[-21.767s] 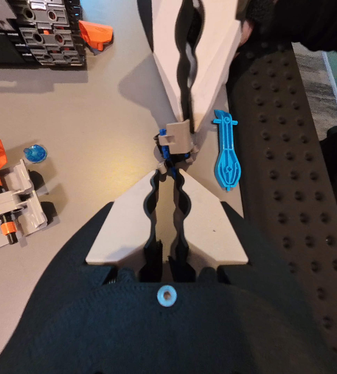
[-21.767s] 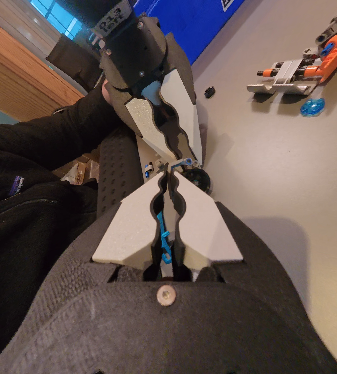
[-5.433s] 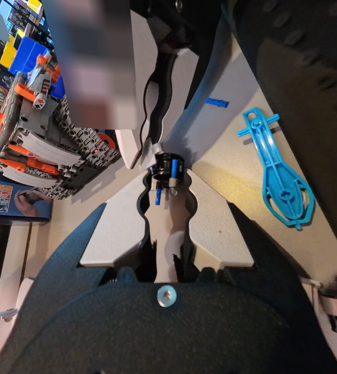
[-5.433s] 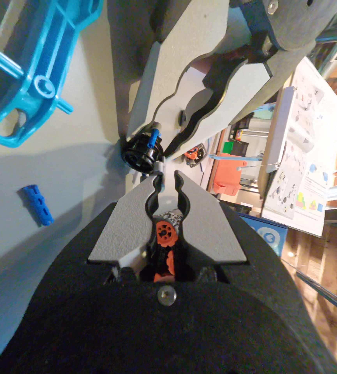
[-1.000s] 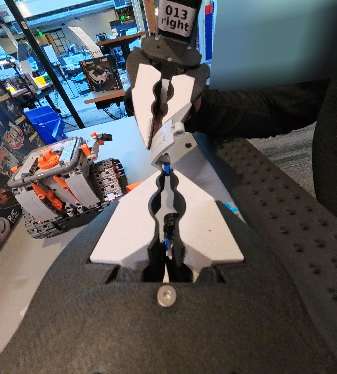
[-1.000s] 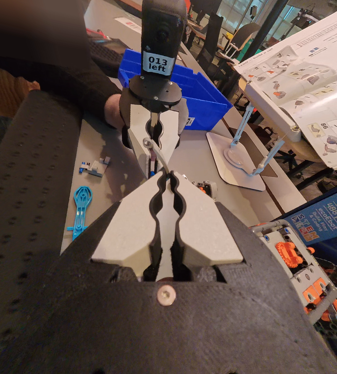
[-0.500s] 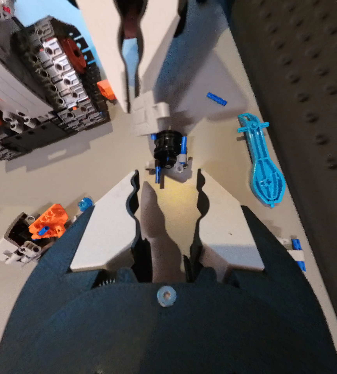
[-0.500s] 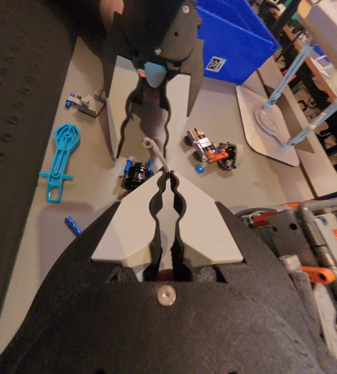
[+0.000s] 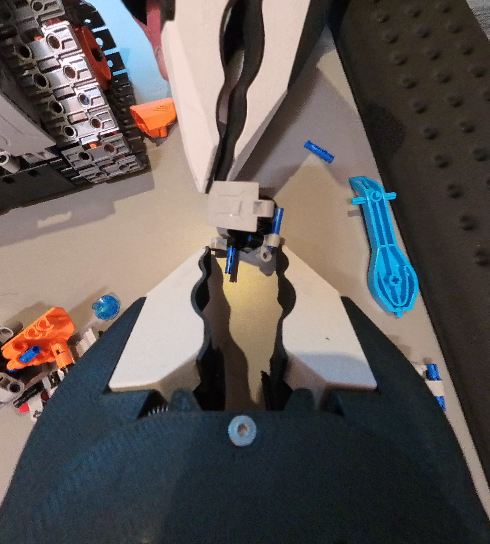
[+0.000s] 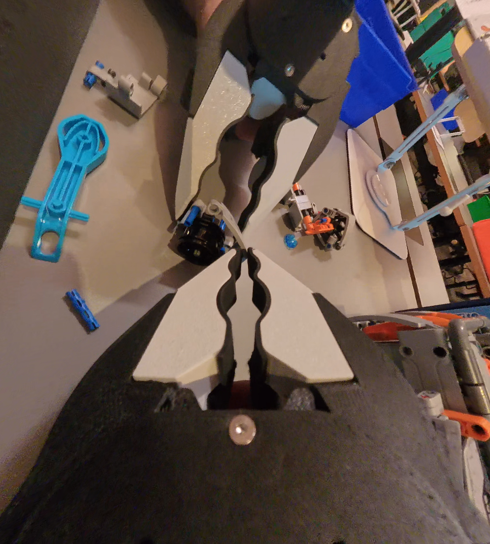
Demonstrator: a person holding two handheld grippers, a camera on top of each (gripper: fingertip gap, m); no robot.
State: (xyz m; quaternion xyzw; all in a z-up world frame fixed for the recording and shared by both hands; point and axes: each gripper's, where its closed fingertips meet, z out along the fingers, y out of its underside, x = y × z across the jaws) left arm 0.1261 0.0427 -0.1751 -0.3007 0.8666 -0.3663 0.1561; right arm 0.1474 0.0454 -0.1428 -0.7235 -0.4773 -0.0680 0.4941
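The right tongs (image 10: 244,250) clench a curved grey panel (image 9: 233,206) over the black wheel hub assembly (image 10: 201,237) on the worktop (image 9: 90,250). The left tongs (image 9: 242,253) stand released, tips flanking it. At three o'clock lies a turquoise brick separator (image 9: 384,259); at ten, a tracked model (image 9: 61,103).

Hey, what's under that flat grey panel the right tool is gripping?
Under the grey panel, a black wheel assembly with blue pins sits on the table. The right tool pinches the panel's edge. Whether panel and wheel actually touch is covered.
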